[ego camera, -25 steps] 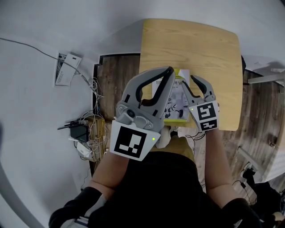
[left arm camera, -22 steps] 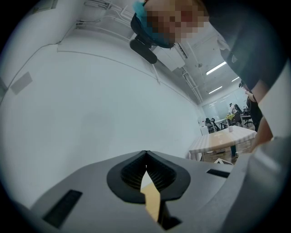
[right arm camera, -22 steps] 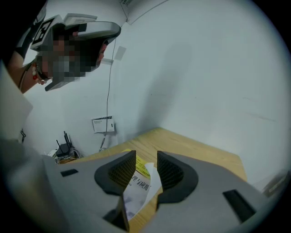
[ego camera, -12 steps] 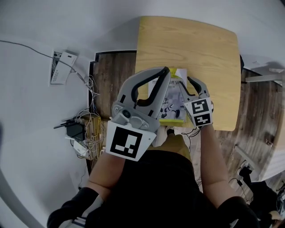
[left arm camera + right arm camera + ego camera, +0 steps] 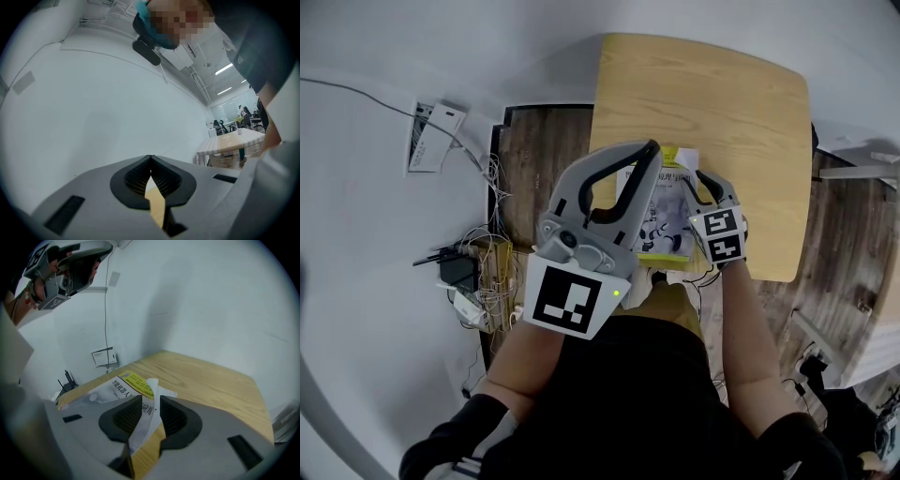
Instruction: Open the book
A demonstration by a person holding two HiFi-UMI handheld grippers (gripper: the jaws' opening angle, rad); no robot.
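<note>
Reaching down at the book (image 5: pixel 666 223), which lies cover-up near the table's (image 5: pixel 722 103) front edge, the right gripper (image 5: pixel 150 401) has its jaws apart; they have just been closing, with a raised white leaf edge between the pads but not yet pinched. The left gripper (image 5: pixel 650 150) hovers above, jaws together and empty. Pinching that single thin leaf may crease or tear it, and the unheld book may slide off the edge

Light wood table (image 5: pixel 741 112) with rounded corners. Lying directly on it, close to the near edge and left of middle: one book (image 5: pixel 670 220), flat, white cover with a yellow band at the far end, top sheet curling up along its right side
</note>
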